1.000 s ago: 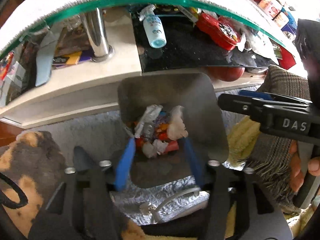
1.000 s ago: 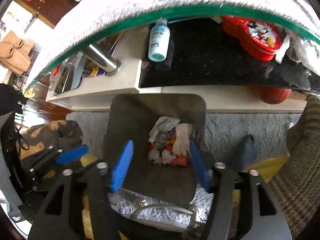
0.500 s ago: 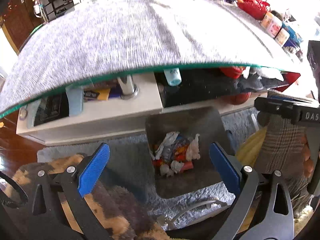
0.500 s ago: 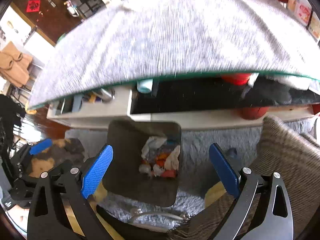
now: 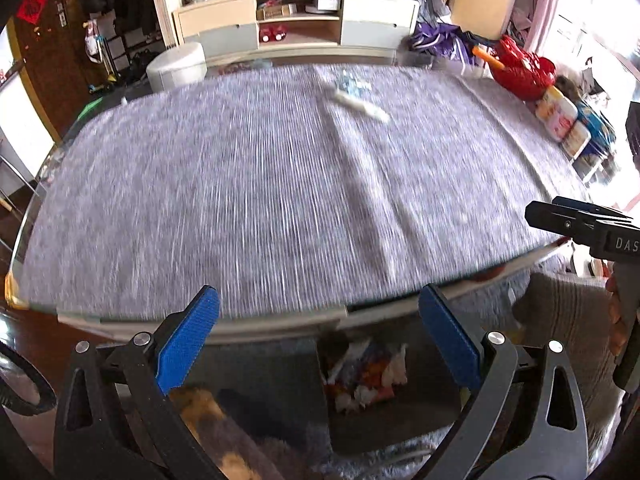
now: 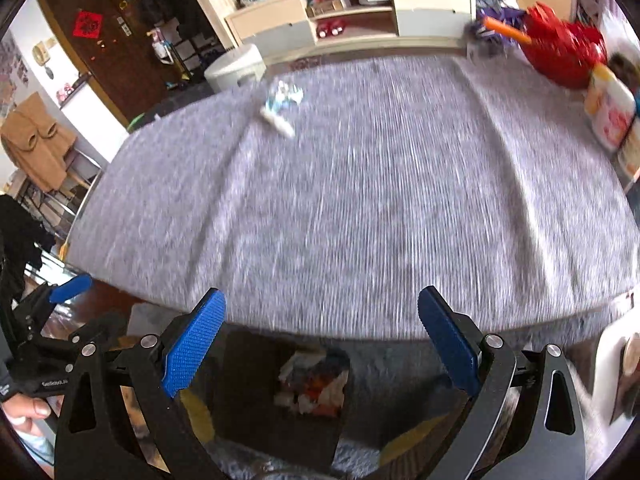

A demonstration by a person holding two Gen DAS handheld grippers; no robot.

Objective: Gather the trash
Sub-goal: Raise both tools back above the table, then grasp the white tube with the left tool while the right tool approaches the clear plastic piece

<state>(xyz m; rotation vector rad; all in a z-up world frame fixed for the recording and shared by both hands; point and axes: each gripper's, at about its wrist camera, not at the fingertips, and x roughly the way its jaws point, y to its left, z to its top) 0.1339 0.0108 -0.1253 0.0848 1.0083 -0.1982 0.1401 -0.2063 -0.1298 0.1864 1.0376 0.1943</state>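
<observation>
A dark bin (image 5: 424,424) (image 6: 248,412) stands on the floor rug below the table's near edge, with crumpled wrappers and tissue (image 5: 364,376) (image 6: 312,388) heaped inside. On the grey tablecloth far back lie a white stick-like scrap (image 5: 360,105) (image 6: 278,122) and a clear bluish wrapper (image 5: 352,82) (image 6: 286,94). My left gripper (image 5: 318,340) hangs open above the bin with nothing between its blue pads. My right gripper (image 6: 322,344) is likewise open and empty over the bin. The right gripper's body (image 5: 580,224) shows at the left view's right edge.
A grey-clothed glass table (image 5: 240,200) fills both views. Red bags (image 5: 520,66) and printed tins (image 5: 560,120) crowd its right end. A cream TV cabinet (image 6: 360,20) and a white stool (image 6: 236,66) stand behind. A plaid-covered seat (image 5: 560,320) sits to the right of the bin.
Both grippers opened wide over the bin, leaving the trash inside, then rose and tilted up, so the view went from the under-table shelf to the tabletop.
</observation>
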